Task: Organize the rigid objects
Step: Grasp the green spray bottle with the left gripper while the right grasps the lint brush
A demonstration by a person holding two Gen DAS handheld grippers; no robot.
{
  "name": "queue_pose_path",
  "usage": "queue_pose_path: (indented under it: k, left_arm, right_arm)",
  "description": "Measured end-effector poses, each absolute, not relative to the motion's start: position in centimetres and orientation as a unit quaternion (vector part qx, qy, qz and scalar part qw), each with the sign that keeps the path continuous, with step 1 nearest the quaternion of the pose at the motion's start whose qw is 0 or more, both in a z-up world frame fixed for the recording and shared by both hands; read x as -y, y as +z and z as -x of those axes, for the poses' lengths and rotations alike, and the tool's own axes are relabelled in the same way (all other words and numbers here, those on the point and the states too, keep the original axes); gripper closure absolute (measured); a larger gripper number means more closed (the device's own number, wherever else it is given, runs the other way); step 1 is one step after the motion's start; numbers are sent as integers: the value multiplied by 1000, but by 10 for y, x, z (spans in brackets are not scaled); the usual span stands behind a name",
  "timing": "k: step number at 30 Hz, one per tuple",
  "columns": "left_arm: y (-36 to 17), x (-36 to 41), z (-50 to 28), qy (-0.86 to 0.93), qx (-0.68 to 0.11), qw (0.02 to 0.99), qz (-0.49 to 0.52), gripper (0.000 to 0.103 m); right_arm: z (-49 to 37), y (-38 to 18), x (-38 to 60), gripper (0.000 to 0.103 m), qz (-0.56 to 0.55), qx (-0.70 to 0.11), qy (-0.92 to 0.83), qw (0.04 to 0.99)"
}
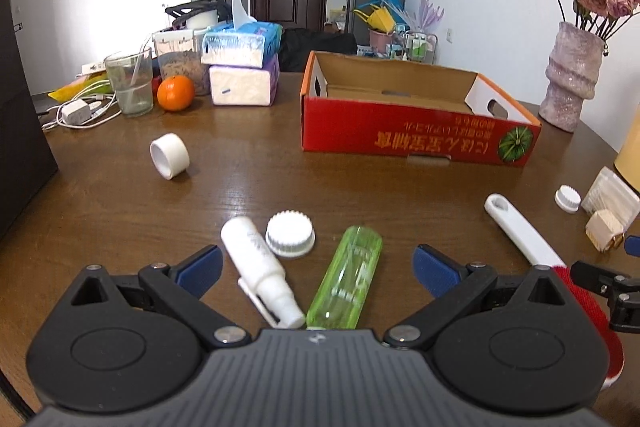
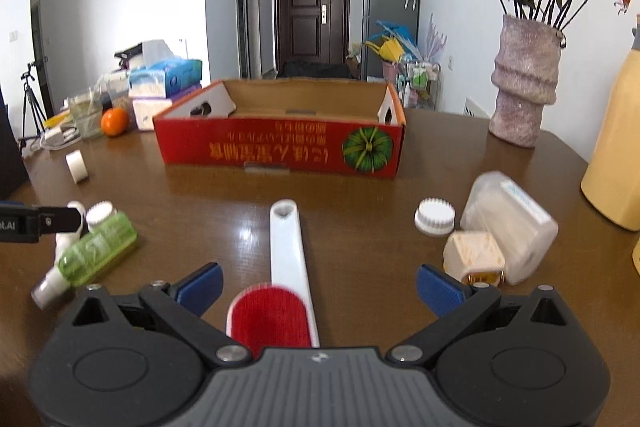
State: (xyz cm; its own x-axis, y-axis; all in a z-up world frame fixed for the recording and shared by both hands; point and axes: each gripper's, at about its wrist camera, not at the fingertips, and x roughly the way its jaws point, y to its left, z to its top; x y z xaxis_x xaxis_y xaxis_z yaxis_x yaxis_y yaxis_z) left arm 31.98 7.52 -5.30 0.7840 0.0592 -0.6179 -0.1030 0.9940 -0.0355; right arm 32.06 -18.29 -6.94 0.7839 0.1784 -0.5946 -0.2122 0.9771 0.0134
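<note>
The left gripper (image 1: 316,267) is spread wide and holds nothing; between its blue pads lie a white spray bottle (image 1: 260,267) and a green transparent bottle (image 1: 346,279), both flat on the wooden table (image 1: 248,179). A white ribbed cap (image 1: 290,234) sits just beyond them, touching neither finger. At 11 o'clock stands a white tape roll (image 1: 169,155), and at 1 o'clock the open red cardboard box (image 1: 416,135).

The right gripper (image 2: 318,287) is also wide and holds nothing. A lint brush (image 2: 286,267) with red pad and white handle lies between its fingers, the handle pointing to 12 o'clock toward the box (image 2: 280,147). At 2 o'clock are a second ribbed cap (image 2: 435,215), a cotton swab container (image 2: 508,227) and a small beige box (image 2: 474,257).
</note>
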Motion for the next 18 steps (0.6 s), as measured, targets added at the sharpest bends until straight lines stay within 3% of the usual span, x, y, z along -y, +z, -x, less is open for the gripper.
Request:
queue_pose_path:
  k: [12,18]
  left_arm:
    - [-70,-81,-304,40,-338,940,32,0]
    - [-71,-83,-302,39,-336,941,34,0]
  right_arm:
    - [-315,-101,173,0,52,-362,104,925]
    - [-316,-107,175,16,42,-358,106,927]
